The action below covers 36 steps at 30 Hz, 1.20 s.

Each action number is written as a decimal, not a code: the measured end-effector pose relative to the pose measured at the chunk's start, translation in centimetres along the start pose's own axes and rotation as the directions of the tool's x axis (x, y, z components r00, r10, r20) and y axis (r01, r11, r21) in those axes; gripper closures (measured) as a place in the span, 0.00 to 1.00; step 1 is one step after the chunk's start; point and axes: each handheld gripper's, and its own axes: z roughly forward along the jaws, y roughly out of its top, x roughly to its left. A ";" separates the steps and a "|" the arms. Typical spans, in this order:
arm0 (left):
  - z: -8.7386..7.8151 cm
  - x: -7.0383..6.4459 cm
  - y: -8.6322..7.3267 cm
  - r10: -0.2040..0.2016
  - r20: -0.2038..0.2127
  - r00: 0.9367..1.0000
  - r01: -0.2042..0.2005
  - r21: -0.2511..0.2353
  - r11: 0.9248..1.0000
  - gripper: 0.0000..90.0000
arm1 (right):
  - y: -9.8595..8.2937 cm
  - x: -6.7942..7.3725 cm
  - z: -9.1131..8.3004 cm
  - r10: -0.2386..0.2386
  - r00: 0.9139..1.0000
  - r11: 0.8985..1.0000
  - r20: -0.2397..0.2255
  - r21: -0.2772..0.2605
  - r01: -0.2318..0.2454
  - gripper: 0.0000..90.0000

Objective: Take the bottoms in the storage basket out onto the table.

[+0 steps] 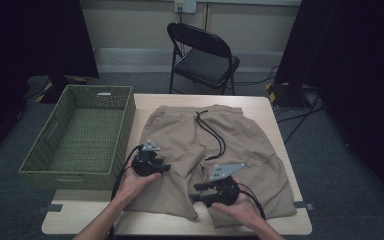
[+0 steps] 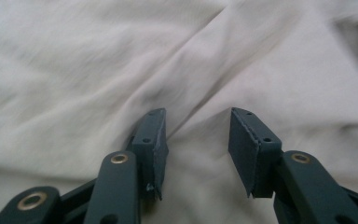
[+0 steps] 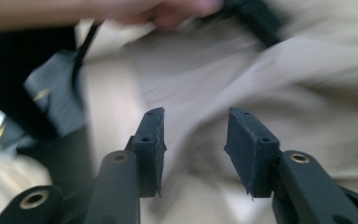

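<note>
High view: a table (image 1: pixel 280 220) is seen, with a green basket (image 1: pixel 80 135) at its left and tan shorts (image 1: pixel 240 135) spread flat across the middle, waistband far from the person and a black drawstring (image 1: pixel 212 132) lying on the front. The left gripper (image 1: pixel 150 166) is held over the left leg of the shorts, the right gripper (image 1: pixel 215 192) over the crotch, near the hem.

The step in hand is judged to be a first grasp for folding. It is done well if each pair of jaws is lowered onto a crease or an edge, so that both layers are pinched, and if the drawstring is left out of the grip.

In the left gripper view the jaws stand apart above a diagonal crease (image 2: pixel 200 107), nothing between them; this crease is not made out from above. In the right gripper view the jaws are also apart, and the cloth is blurred.
</note>
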 end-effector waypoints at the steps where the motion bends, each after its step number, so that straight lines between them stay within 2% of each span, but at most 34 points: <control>1: -0.1 -0.3 0.1 0.006 0.011 1.000 -0.005 -0.017 1.000 0.64 | 0.0 -0.8 -0.4 0.008 0.999 1.000 0.052 -0.004 -0.007 0.63; 2: -0.1 -0.4 0.1 0.006 0.022 1.000 -0.005 -0.024 1.000 0.64 | -0.1 -1.8 -0.7 0.012 0.992 1.000 0.124 0.002 -0.013 0.62; 4: 0.2 -0.7 0.1 0.021 0.048 0.999 -0.020 -0.019 1.000 0.63 | -0.5 -3.4 -0.8 0.045 0.979 0.999 0.200 0.010 -0.048 0.58; 6: 0.8 -1.2 -0.1 0.051 0.039 0.998 -0.052 0.021 0.998 0.60 | -1.1 -5.1 -0.7 0.074 0.958 0.996 0.276 0.031 -0.086 0.56; 8: 1.2 -1.4 -0.2 0.064 0.041 0.997 -0.065 0.047 0.997 0.58 | -1.5 -6.4 -0.6 0.106 0.950 0.991 0.295 0.049 -0.126 0.55; 10: 1.4 -1.7 -0.4 0.078 0.034 0.996 -0.080 0.045 0.996 0.56 | -2.0 -7.0 -0.5 0.137 0.940 0.984 0.314 0.069 -0.166 0.53; 14: 1.2 -2.4 -0.6 0.129 0.025 0.991 -0.130 0.068 0.989 0.55 | -2.6 -7.3 -0.2 0.101 0.928 0.983 0.359 0.110 -0.150 0.47; 16: 1.0 -2.9 -0.8 0.149 0.026 0.989 -0.150 0.083 0.985 0.53 | -3.0 -7.6 -0.1 0.102 0.921 0.979 0.377 0.125 -0.160 0.44; 19: 0.6 -3.7 -1.3 0.207 0.020 0.978 -0.208 0.095 0.973 0.50 | -3.3 -7.7 -0.6 0.113 0.915 0.978 0.388 0.119 -0.172 0.43; 21: 0.2 -3.9 -1.8 0.221 0.022 0.975 -0.222 0.102 0.970 0.49 | -3.6 -7.6 -0.8 0.108 0.911 0.979 0.398 0.116 -0.167 0.43; 23: -0.2 -3.9 -2.1 0.218 0.030 0.975 -0.220 0.103 0.970 0.50 | -3.8 -7.5 -1.0 0.072 0.910 0.980 0.407 0.139 -0.140 0.43; 24: -0.4 -3.9 -2.3 0.219 0.025 0.975 -0.220 0.101 0.970 0.50 | -3.9 -7.2 -1.2 0.042 0.906 0.979 0.421 0.162 -0.121 0.43; 26: -0.7 -3.7 -2.6 0.215 0.024 0.976 -0.217 0.097 0.971 0.50 | -4.5 -7.1 -1.9 0.041 0.906 0.979 0.420 0.164 -0.120 0.43; 28: -0.9 -3.3 -2.7 0.211 0.019 0.977 -0.212 0.104 0.972 0.49 | -4.9 -7.0 -2.6 0.047 0.902 0.978 0.428 0.164 -0.129 0.43; 31: -1.0 -2.6 -2.6 0.184 0.022 0.983 -0.185 0.103 0.977 0.48 | -5.2 -6.8 -3.3 0.065 0.895 0.972 0.442 0.175 -0.157 0.44; 32: -1.1 -2.3 -2.5 0.165 0.027 0.986 -0.167 0.101 0.981 0.48 | -5.0 -6.5 -3.3 0.068 0.901 0.975 0.429 0.164 -0.152 0.43; 34: -1.1 -1.9 -2.3 0.143 0.031 0.989 -0.146 0.098 0.984 0.46 | -4.0 -5.9 -3.2 0.078 0.913 0.987 0.400 0.098 -0.127 0.41; 36: -1.1 -1.4 -2.2 0.120 0.024 0.992 -0.122 0.095 0.988 0.47 | -2.7 -5.2 -2.8 0.088 0.921 0.993 0.380 0.039 -0.110 0.36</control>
